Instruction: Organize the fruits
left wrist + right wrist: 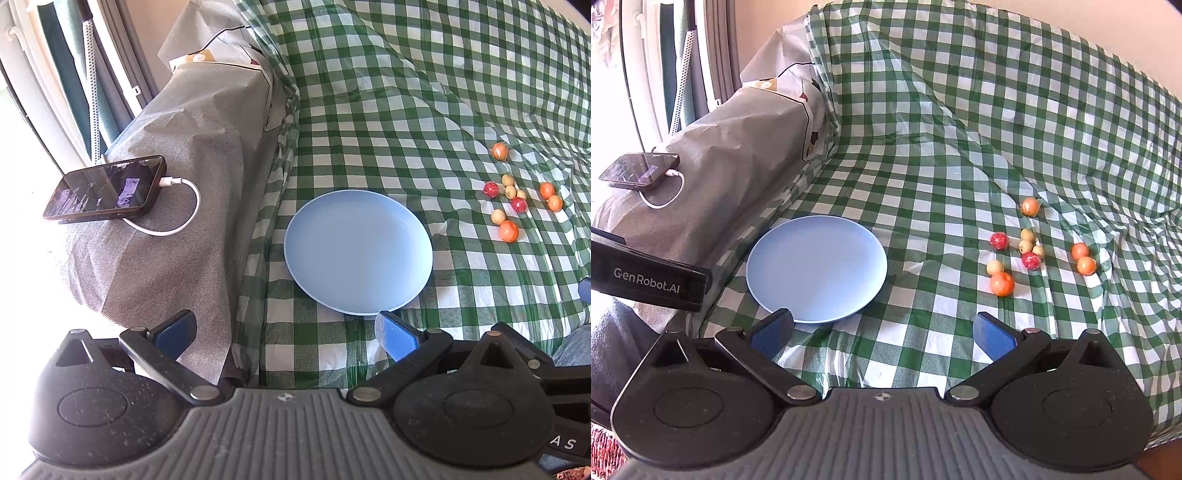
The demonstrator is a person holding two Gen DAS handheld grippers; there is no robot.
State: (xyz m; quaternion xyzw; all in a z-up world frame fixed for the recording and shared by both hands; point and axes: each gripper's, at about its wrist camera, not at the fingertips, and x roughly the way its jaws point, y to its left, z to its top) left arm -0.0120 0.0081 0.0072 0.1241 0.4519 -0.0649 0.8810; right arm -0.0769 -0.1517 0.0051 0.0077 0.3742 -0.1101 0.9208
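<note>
At the right of both frames, the fruits (1030, 243) lie in a loose cluster on the checked cloth (923, 147), well apart from the blue plate (816, 269), which sits bare at centre-left. I count ten: four orange, two red, four pale yellow. In the right wrist view the nearest orange one (1001, 284) touches a pale one (994, 267); two orange ones sit together at the far right of the cluster, and one orange lies alone above.

They look small, round and light, probably hard and smooth, so likely to roll or squirt out of a pinch. A grip across the widest part, from above, seems safest, starting with an outlying one.

The left gripper (291, 332) hangs with its jaws spread wide and nothing between them, just short of the plate's near rim. The right gripper (882, 332) is likewise spread and empty, low in the frame.

On the grey cover at upper left rests one phone (107, 188) with a white cable (181, 206).
</note>
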